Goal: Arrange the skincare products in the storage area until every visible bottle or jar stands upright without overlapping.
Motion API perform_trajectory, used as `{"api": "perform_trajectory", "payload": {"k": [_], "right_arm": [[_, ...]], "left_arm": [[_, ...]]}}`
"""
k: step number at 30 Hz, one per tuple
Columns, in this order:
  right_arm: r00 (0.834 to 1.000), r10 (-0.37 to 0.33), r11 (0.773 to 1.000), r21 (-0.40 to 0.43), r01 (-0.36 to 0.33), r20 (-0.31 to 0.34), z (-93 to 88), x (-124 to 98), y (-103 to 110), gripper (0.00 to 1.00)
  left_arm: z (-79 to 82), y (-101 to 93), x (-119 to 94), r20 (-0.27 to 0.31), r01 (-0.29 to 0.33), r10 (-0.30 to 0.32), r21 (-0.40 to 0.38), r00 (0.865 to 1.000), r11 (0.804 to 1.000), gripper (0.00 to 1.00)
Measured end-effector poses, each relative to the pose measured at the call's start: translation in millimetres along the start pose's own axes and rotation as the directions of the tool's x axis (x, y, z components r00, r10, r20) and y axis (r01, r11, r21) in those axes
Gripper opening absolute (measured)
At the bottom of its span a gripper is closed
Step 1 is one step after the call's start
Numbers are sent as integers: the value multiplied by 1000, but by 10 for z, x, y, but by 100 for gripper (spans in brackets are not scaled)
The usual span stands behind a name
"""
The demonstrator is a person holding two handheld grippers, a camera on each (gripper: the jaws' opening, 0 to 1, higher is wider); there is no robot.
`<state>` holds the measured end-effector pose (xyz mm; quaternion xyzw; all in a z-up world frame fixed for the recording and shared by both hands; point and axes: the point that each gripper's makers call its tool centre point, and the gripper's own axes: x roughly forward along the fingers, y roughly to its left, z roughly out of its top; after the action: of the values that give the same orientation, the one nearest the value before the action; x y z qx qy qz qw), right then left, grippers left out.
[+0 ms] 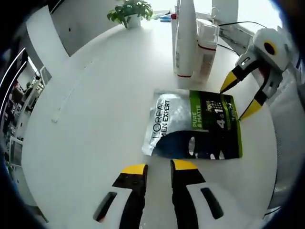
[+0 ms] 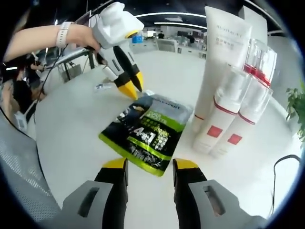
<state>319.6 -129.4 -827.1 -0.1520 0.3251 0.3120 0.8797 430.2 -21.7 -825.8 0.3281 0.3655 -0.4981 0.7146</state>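
Note:
A flat L'Oréal Men Expert sachet [image 1: 193, 126] [image 2: 147, 131], silver and green, lies on the white table [image 1: 105, 95]. My left gripper [image 1: 158, 167] is open just short of the sachet's silver end, with nothing between its jaws; in the right gripper view the left gripper [image 2: 133, 86] hovers at the sachet's far end. My right gripper [image 2: 150, 164] is open at the green end, the sachet's corner lying between its tips; in the left gripper view the right gripper [image 1: 238, 98] hangs beside that edge. A tall white tube [image 2: 221, 62] [image 1: 186, 38] and two white pump bottles [image 2: 224, 114] [image 1: 207, 47] stand upright behind the sachet.
Clear bottles with red bands [image 2: 259, 59] stand behind the pump bottles. A potted plant [image 1: 129, 12] [image 2: 298, 105] sits at the table's far edge. A person's hand [image 2: 76, 36] holds the left gripper. A black cable [image 2: 286, 162] runs along the table's right side.

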Motion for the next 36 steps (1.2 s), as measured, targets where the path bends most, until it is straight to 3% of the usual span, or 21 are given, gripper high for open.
{"api": "perform_trajectory", "payload": {"k": [10,29,36], "right_arm": [[1000,-11,1000,15,11,-8,-31,-13,-125,32],[1000,-13,999,38,12,5,12,-30,-125,34],[1000,-23,999,30,23,6,37,-78,-158,38]], "left_arm": [[58,-67,29,8,9,-9,-9,1000,1000,20],[65,-77,-5,12,1,-1,-32,1000,999,25],[176,-141,-143,69,-17,21,-63,997,998,28]]}}
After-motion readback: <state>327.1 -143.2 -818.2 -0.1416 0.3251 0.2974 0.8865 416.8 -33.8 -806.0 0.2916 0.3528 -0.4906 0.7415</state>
